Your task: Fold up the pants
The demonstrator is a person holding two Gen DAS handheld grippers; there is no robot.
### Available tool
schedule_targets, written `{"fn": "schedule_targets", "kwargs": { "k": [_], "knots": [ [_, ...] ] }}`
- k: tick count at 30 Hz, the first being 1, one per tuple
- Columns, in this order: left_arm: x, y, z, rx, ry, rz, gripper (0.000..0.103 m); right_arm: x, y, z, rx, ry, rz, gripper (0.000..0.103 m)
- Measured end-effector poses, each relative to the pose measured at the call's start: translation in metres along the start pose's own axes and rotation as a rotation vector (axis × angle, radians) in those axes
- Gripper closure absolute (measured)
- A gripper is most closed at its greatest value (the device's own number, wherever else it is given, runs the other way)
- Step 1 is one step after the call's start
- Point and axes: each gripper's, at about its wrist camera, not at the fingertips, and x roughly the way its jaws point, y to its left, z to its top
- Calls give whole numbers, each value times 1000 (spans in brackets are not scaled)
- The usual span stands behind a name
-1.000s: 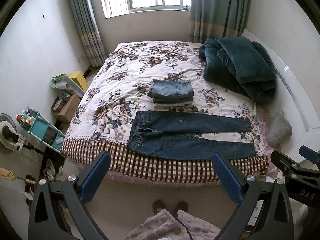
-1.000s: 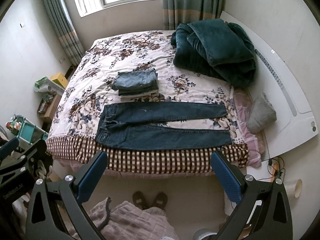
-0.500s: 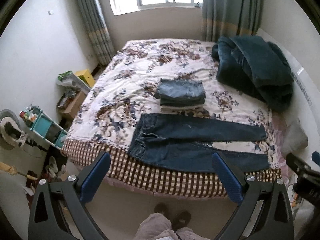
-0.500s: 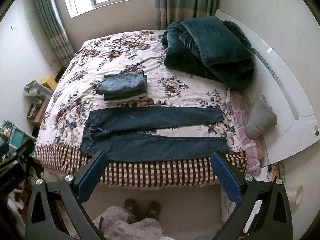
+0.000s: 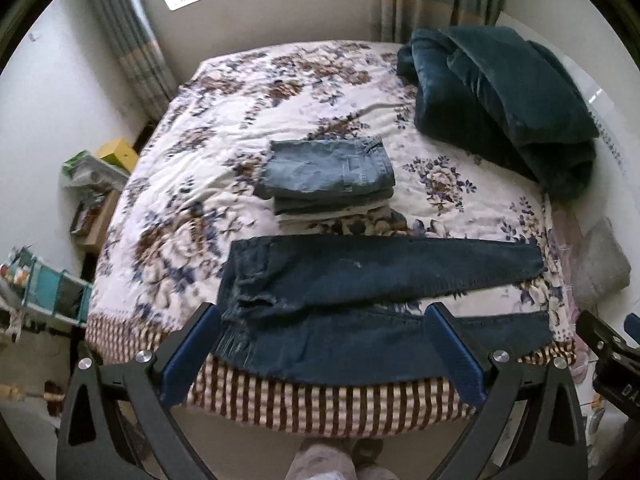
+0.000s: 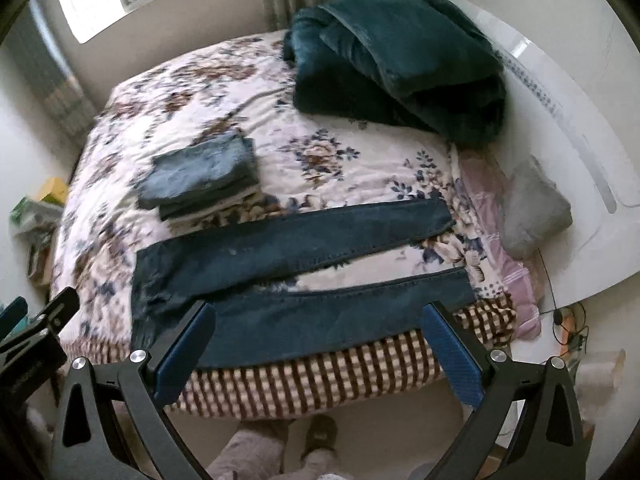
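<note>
Dark blue jeans [image 5: 360,300] lie flat along the near edge of the bed, waist to the left, legs spread to the right; they also show in the right wrist view [image 6: 280,280]. My left gripper [image 5: 320,352] is open and empty, hanging above the near leg by the bed's front edge. My right gripper [image 6: 316,348] is open and empty, over the same near leg. Neither touches the cloth.
A stack of folded jeans [image 5: 328,172] sits mid-bed behind the pants. A heaped teal blanket [image 5: 500,104] fills the far right corner. A grey pillow [image 6: 532,208] lies at the right edge. The floral bedspread [image 5: 180,184] has a checked border. Shelves and boxes [image 5: 92,184] stand left.
Both grippers have moved forward and down towards the bed, so the jeans now fill the space between the fingers. Both stay open. The pants have not moved.
</note>
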Motion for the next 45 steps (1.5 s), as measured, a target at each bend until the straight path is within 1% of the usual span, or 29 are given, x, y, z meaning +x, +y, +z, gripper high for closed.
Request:
{"fn": "schedule_targets", "kwargs": {
  "k": [1, 3, 4, 6, 7, 9, 10, 11, 12, 14, 15, 18, 20, 22, 25, 28, 30, 31, 32, 33, 34, 35, 36, 37, 38, 39, 41, 43, 45],
  "knots": [
    [11, -1, 6, 9, 9, -4, 0, 17, 2, 10, 8, 9, -13, 0],
    [51, -6, 24, 35, 41, -10, 0, 48, 2, 27, 26, 31, -22, 0],
    [77, -10, 32, 51, 61, -12, 0, 73, 3, 38, 34, 52, -30, 0],
    [114, -17, 39, 82, 90, 1, 0, 109, 2, 48, 36, 82, -32, 0],
    [136, -23, 43, 102, 108, 14, 0, 137, 0, 56, 33, 102, -45, 0],
    [188, -35, 46, 145, 137, 37, 0, 177, -7, 63, 14, 122, -54, 0],
    [212, -42, 46, 171, 151, 51, 0, 209, -10, 70, -10, 133, -81, 0],
    [233, -46, 45, 193, 171, 56, 0, 229, -15, 72, -32, 142, -104, 0],
    [255, -53, 43, 219, 190, 61, 0, 262, -17, 77, -74, 167, -130, 0],
    [306, -75, 39, 304, 228, 87, 0, 320, -19, 83, -176, 199, -164, 0],
    [334, -88, 35, 357, 252, 103, 0, 353, -18, 86, -238, 220, -172, 0],
    [401, -116, 28, 476, 319, 120, 0, 443, -17, 93, -399, 290, -171, 0],
    [437, -129, 27, 528, 356, 124, 0, 496, -15, 98, -468, 340, -168, 1],
    [463, -141, 26, 603, 386, 126, 0, 547, -11, 108, -534, 381, -173, 2],
    [485, -152, 29, 702, 407, 97, 0, 600, -3, 122, -652, 412, -190, 2],
    [493, -155, 35, 762, 432, 55, 0, 635, 2, 129, -736, 487, -126, 2],
    [494, -154, 43, 774, 452, 16, 2, 644, 4, 133, -784, 508, -81, 4],
    [493, -153, 46, 776, 456, -11, 7, 648, 4, 134, -803, 515, -57, 7],
    [489, -152, 50, 770, 465, -60, 25, 650, 5, 136, -812, 519, -33, 16],
    [483, -151, 52, 767, 468, -102, 42, 651, 6, 137, -812, 522, 1, 31],
    [476, -150, 53, 775, 461, -125, 50, 649, 7, 138, -804, 523, 37, 39],
    [471, -151, 52, 781, 453, -133, 66, 646, 8, 137, -799, 513, 57, 56],
    [464, -153, 51, 783, 434, -136, 78, 642, 8, 136, -787, 493, 73, 73],
    [456, -152, 53, 782, 409, -121, 82, 639, 8, 135, -772, 475, 80, 79],
    [451, -150, 53, 770, 399, -121, 90, 637, 9, 133, -767, 460, 77, 85],
    [445, -146, 58, 739, 387, -122, 94, 635, 9, 132, -763, 437, 70, 88],
    [434, -139, 61, 684, 361, -126, 96, 630, 10, 133, -733, 404, 63, 91],
    [411, -126, 63, 622, 323, -127, 98, 619, 6, 135, -678, 362, 76, 93],
    [389, -117, 62, 578, 291, -109, 98, 608, 3, 131, -641, 327, 89, 94]
  ]
}}
